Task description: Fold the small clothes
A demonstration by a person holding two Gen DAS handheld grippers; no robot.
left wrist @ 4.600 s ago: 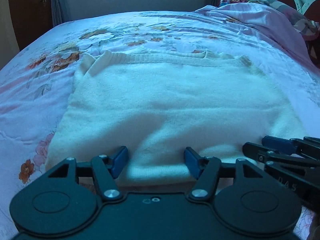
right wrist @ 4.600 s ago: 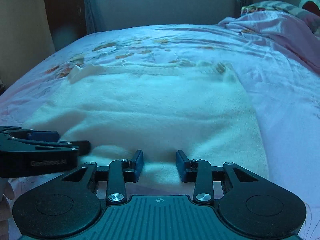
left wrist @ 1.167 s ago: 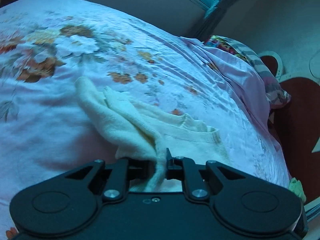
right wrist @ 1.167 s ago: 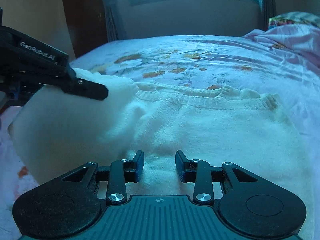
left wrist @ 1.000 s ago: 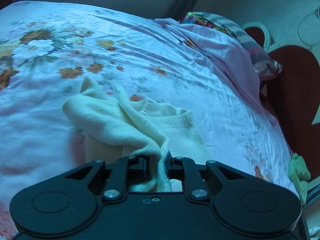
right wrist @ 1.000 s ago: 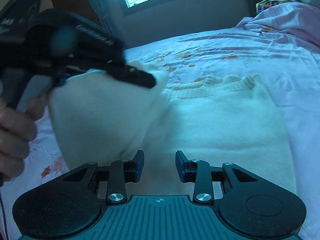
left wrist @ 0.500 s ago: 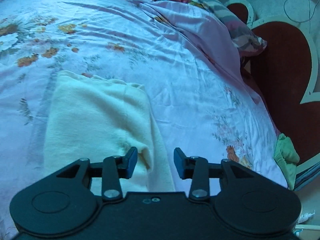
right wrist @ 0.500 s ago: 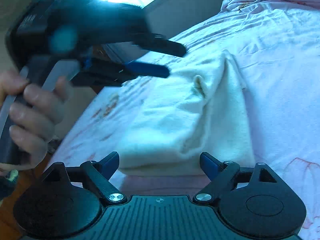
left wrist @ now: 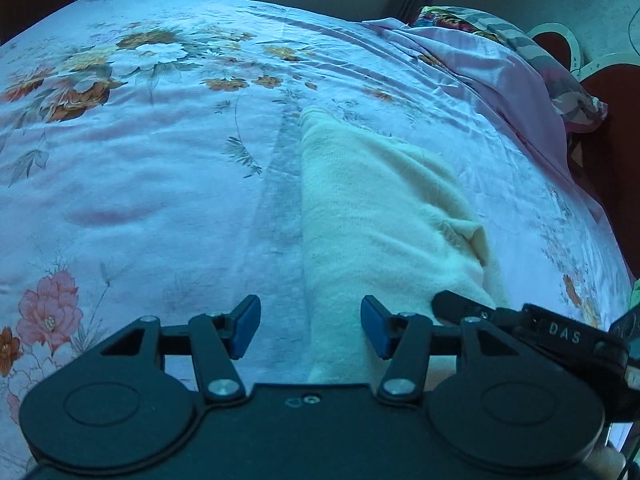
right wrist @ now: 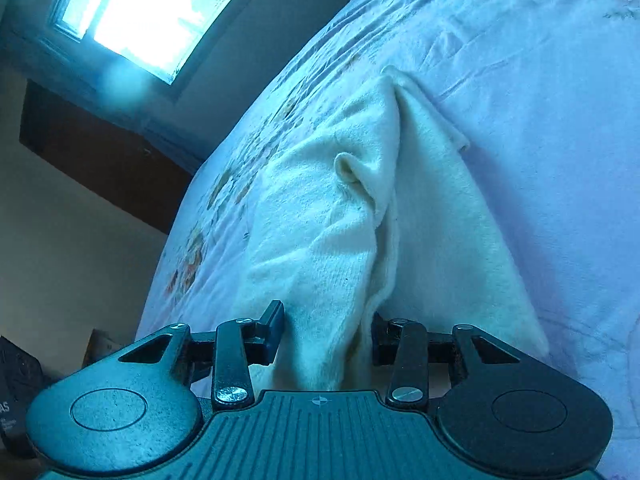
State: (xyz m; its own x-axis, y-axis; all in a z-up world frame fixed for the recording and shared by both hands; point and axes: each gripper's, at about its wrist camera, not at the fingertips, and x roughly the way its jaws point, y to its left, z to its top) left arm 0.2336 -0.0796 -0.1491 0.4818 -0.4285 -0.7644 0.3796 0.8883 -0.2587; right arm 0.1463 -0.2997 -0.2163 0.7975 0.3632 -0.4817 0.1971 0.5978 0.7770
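A cream knitted sweater (left wrist: 380, 216) lies folded lengthways in a long strip on the flowered bed sheet (left wrist: 140, 184). My left gripper (left wrist: 310, 330) hovers over its near end with jaws opening. The strip's left edge lies below and between the jaws, and neither pad presses it. From the right, one black finger of the right gripper (left wrist: 460, 304) reaches onto the same end. In the right wrist view, which is rolled, the sweater (right wrist: 340, 216) runs away from me. Its bunched near end stands between my right gripper's (right wrist: 326, 336) closing jaws, and I see no pinch.
A rumpled pink cover (left wrist: 500, 80) and a patterned pillow (left wrist: 560, 76) lie at the bed's far right, before a dark red headboard (left wrist: 608, 152). A bright window (right wrist: 148, 12) and dark wooden furniture (right wrist: 100, 152) stand beyond the bed. Bare sheet spreads left of the sweater.
My left gripper let go of the lifted half, which now lies folded over, and drew back to the near end. My right gripper rolled, and its jaws narrowed around the sweater's end.
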